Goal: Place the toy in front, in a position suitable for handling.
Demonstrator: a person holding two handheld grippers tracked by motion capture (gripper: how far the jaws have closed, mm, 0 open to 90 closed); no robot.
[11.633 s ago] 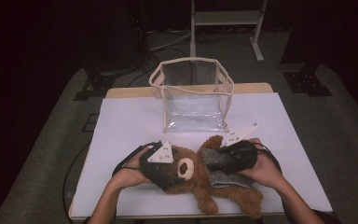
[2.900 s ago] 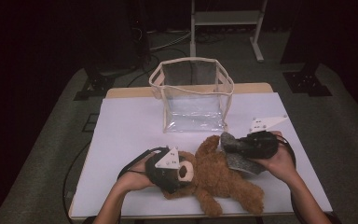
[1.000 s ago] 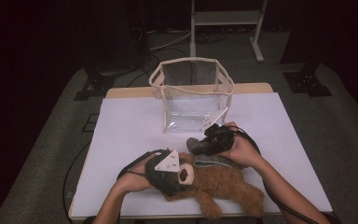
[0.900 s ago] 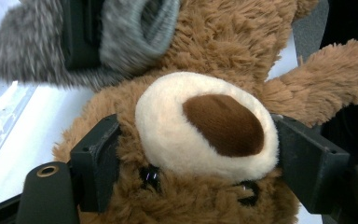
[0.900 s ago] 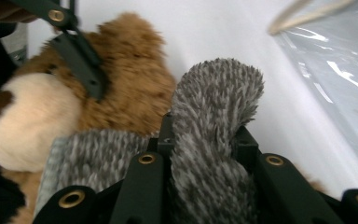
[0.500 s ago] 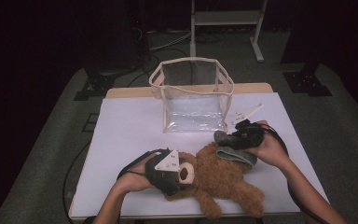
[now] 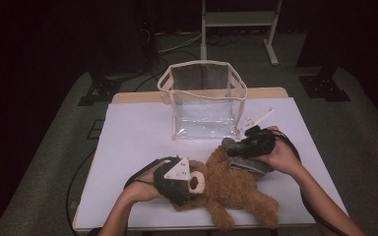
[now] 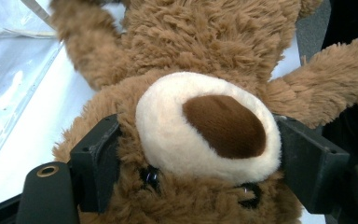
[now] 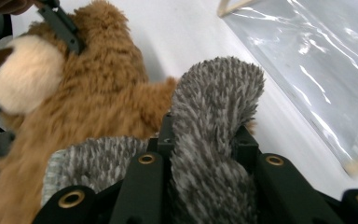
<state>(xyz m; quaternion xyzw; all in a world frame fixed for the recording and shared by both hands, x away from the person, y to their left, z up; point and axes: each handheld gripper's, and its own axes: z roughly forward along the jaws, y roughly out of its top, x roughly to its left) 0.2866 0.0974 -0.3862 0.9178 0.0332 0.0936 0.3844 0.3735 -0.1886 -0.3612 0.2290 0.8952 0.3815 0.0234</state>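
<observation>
While the left hand-held gripper (image 8: pixel 186 154) clamps the teddy bear's (image 7: pixel 226 189) head to pin it on the counter (image 7: pixel 138 137), the right hand-held gripper (image 9: pixel 200 140), closed on the grey fuzzy cloth (image 9: pixel 214 107), lifts it just above the bear's belly, near the clear bag (image 7: pixel 204 98) beyond.

The teddy bear (image 8: pixel 182 42) at the centre of the left gripper view is shaggy brown plush, matt and rough, with a shorter cream pile on the muzzle and glossy dark bead eyes; the grey cloth (image 9: pixel 214 107) at the middle of the right gripper view is a fuzzy, mottled fleece. The bag (image 7: pixel 204 123) at upper centre of the high view is clear, glossy plastic film with cream fabric edging; the bench (image 7: pixel 138 132) has a smooth, matt white top with a pale wood edge; both tools have matt black plastic jaws with brass-coloured metal eyelets.
</observation>
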